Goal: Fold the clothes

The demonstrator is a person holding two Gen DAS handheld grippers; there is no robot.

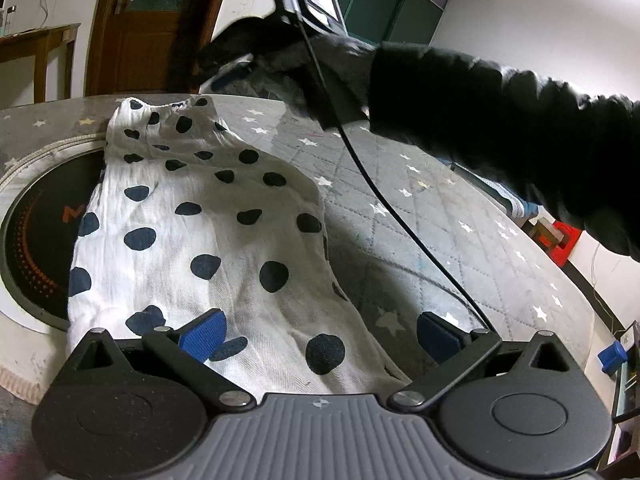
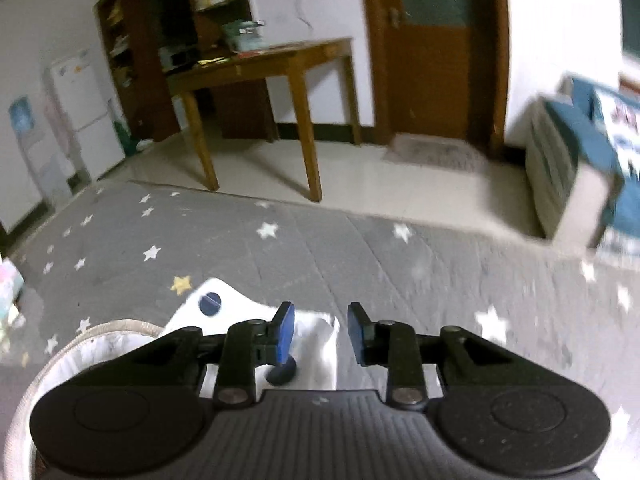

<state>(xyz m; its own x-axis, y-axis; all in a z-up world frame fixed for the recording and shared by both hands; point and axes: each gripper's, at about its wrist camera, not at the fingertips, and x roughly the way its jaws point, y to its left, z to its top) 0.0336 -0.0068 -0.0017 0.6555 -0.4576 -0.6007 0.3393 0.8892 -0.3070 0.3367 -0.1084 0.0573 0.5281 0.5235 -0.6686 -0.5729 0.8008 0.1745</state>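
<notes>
The left gripper (image 1: 320,332) hangs low over the near end of the dotted cloth (image 1: 208,220), fingers apart, nothing pinched. The cloth lies lengthwise on the grey starred quilt (image 1: 440,216), doubled into a long strip (at least one fold looks done); shortening it seems left. The right gripper (image 2: 321,330) is over its far end, fingers apart, gripping nothing. A round rug (image 1: 36,236) lies under the cloth's left edge, and a black cable (image 1: 384,196) crosses the quilt beside it.

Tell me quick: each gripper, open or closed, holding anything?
Left gripper: open, over the polka-dot garment, gripping nothing.
Right gripper: open, nothing between its pads.
</notes>
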